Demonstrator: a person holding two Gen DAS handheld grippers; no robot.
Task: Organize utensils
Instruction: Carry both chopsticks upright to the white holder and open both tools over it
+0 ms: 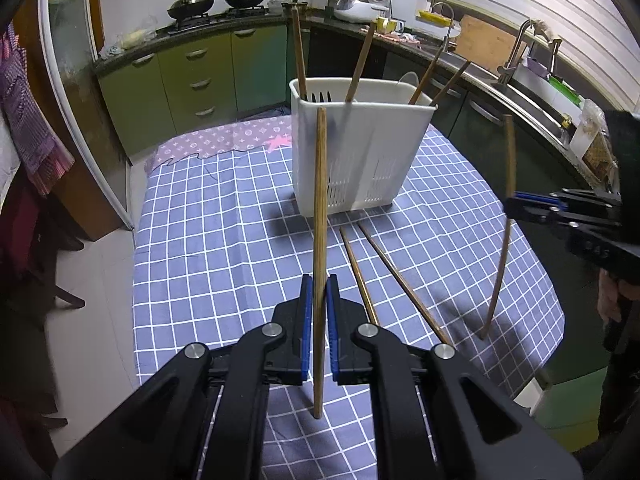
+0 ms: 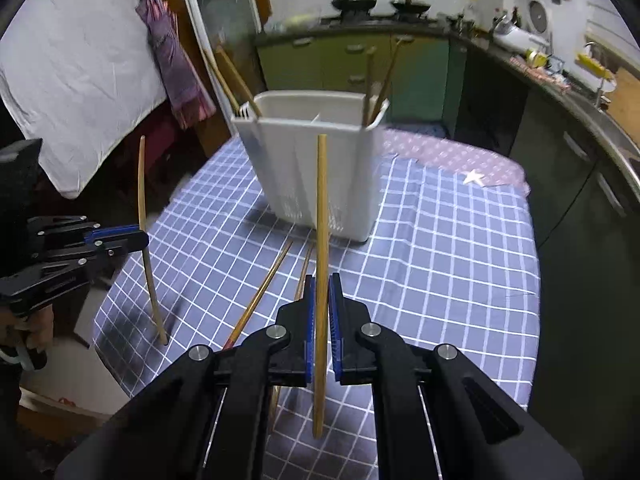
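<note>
My left gripper is shut on a wooden chopstick, held upright above the checked tablecloth. My right gripper is shut on another chopstick, also upright. Each gripper shows in the other's view: the right one with its chopstick, the left one with its chopstick. A white utensil holder stands ahead on the table with several chopsticks in it; it also shows in the right wrist view. Two chopsticks lie flat between holder and grippers, also seen in the right wrist view.
The table has a blue checked cloth over a purple one. Green kitchen cabinets with woks on a stove, and a counter with a sink, run behind and to the right. The table's edge drops to the floor on the left.
</note>
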